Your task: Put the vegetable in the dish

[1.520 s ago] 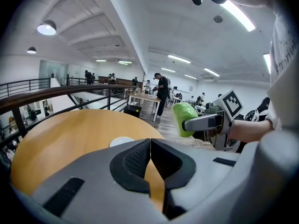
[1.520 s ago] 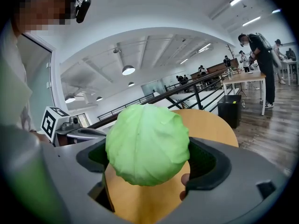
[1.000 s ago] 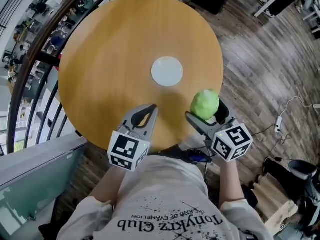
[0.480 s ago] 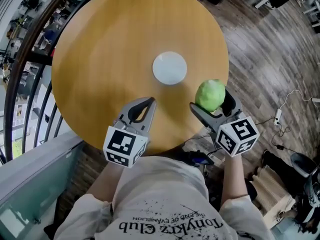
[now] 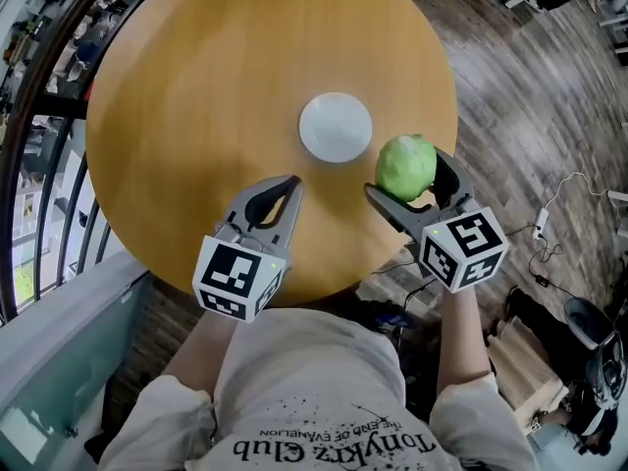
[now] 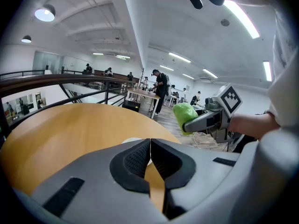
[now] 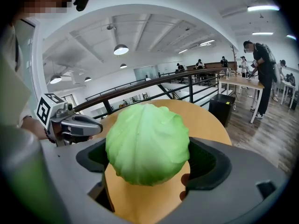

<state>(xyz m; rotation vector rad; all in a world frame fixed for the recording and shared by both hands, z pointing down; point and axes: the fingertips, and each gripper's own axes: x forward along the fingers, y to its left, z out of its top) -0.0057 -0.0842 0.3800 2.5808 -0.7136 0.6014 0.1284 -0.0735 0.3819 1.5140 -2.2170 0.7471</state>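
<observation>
Gripping a round pale-green cabbage head (image 7: 147,143), the right gripper (image 5: 406,177) has its jaws spread wide, one pad on each side of the vegetable. In the right gripper view the cabbage fills the gap between the two dark pads and bulges above them. It is held off the surface. From the head view it sits over the right edge of the round tan wooden bench (image 5: 196,116), just beside the right rim of the small white round dish (image 5: 336,127) and not over it. The dish has nothing in it and lies flat near the middle of the bench.

The left gripper (image 5: 291,184) hovers over the near part of the bench, below and left of the dish. Its jaws are pressed together with nothing between them, and the left gripper view shows only a thin seam where the pads meet. The two grippers are apart, side by side, tips pointing away from the person.

Count: one cabbage, one dish, one bench, two grippers, each with one marker cube.

A dark metal railing (image 5: 39,86) curves along the left of the bench. Grey-brown plank floor (image 5: 530,86) lies to the right. The person's white printed T-shirt (image 5: 314,400) fills the bottom of the head view.
</observation>
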